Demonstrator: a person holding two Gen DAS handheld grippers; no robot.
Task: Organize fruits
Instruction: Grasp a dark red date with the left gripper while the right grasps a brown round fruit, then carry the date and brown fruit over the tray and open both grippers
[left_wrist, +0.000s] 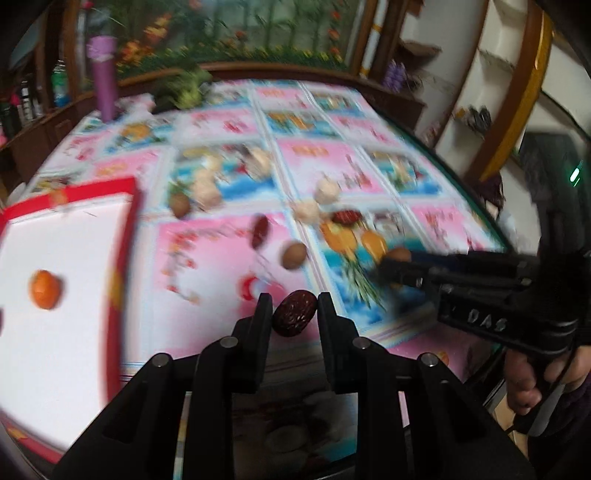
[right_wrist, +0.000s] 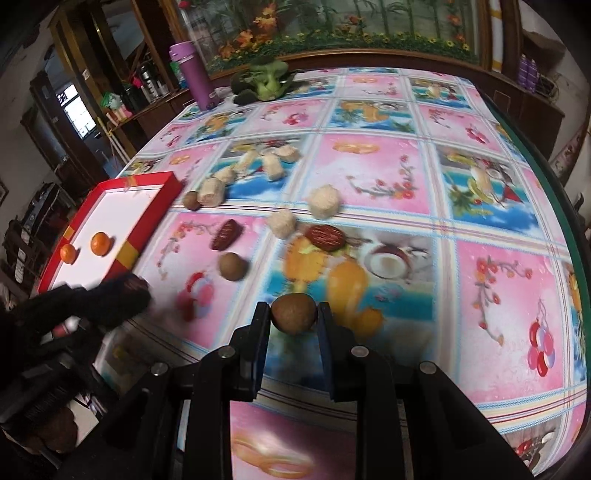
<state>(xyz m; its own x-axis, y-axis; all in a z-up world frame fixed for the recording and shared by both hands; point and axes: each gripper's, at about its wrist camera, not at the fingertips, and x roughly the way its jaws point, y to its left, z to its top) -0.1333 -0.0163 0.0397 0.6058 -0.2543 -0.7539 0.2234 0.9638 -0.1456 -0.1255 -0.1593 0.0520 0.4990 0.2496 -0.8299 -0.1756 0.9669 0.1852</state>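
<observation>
Dark red and wrinkled, the date (left_wrist: 294, 313) sits pinched between the two black fingers of the left gripper (left_wrist: 294, 312), its ends poking out past the pads, which looks like a grip across the middle so the fruit cannot roll out. The right gripper (right_wrist: 294, 314) does the same with a round brown fruit (right_wrist: 294, 313), jaws narrowed onto its sides. Both fruits appear clear of the flowered tablecloth (right_wrist: 369, 177), and both grippers slant down toward it from the near edge. At the left lies the red box (right_wrist: 122, 254) with a white floor, where two small oranges (right_wrist: 101, 243) already rest, so this is probably where the held pieces are bound. More fruit waits between the grippers and the far side: another date (right_wrist: 226, 234), a second (right_wrist: 327, 238), a brown ball (right_wrist: 232, 266), and pale cylinder-shaped pieces (right_wrist: 324, 201) strewn toward the middle. In the left wrist view the right gripper reaches in from the right, a person's hand (left_wrist: 532, 384) wrapped round its handle. A purple bottle (right_wrist: 195, 75) stands at the far left corner.
</observation>
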